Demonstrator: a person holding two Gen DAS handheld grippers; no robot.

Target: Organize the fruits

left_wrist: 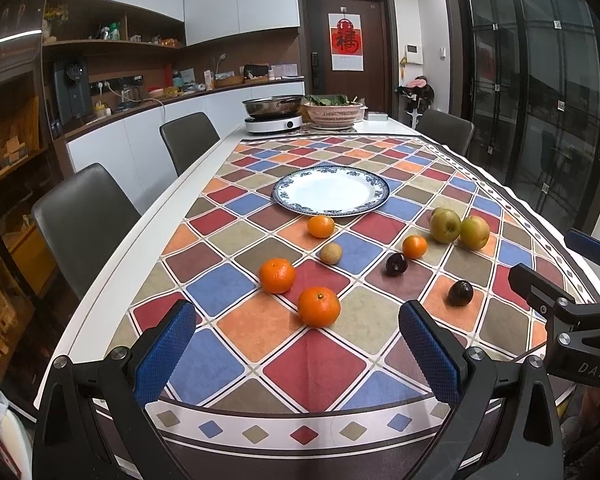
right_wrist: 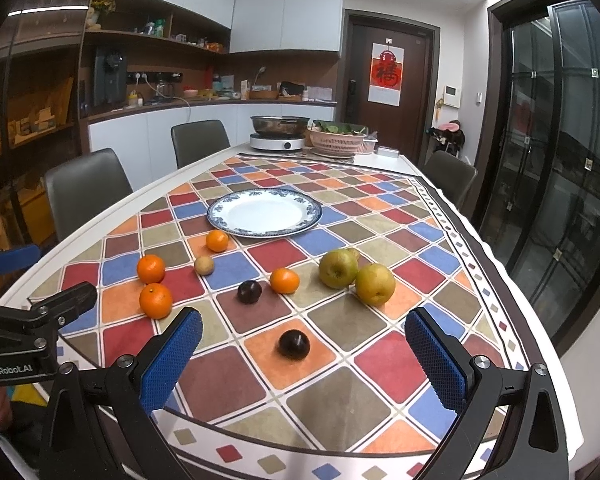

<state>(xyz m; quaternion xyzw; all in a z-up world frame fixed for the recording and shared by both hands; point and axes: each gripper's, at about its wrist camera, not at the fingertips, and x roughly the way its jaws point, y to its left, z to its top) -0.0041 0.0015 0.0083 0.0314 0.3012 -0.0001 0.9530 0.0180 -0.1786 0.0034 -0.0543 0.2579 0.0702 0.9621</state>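
Observation:
A white plate with a blue rim [left_wrist: 331, 191] [right_wrist: 265, 213] sits empty on the checkered tablecloth. In front of it lie several oranges [left_wrist: 319, 306] [right_wrist: 155, 300], two green-yellow pears [left_wrist: 445, 225] [right_wrist: 338, 269], two dark plums [left_wrist: 460, 293] [right_wrist: 294, 343] and a small brown fruit [left_wrist: 331, 253] [right_wrist: 204, 265]. My left gripper [left_wrist: 296, 350] is open and empty, just short of the nearest orange. My right gripper [right_wrist: 303, 356] is open and empty, with the near plum between its fingers' line. Each gripper shows at the edge of the other's view.
At the table's far end stand an induction cooker with a steel pan [left_wrist: 274, 114] [right_wrist: 278, 134] and a pink basket of greens [left_wrist: 332, 112] [right_wrist: 337, 140]. Dark chairs [left_wrist: 84, 220] [right_wrist: 84, 192] line the left side; another stands at the right [left_wrist: 446, 130].

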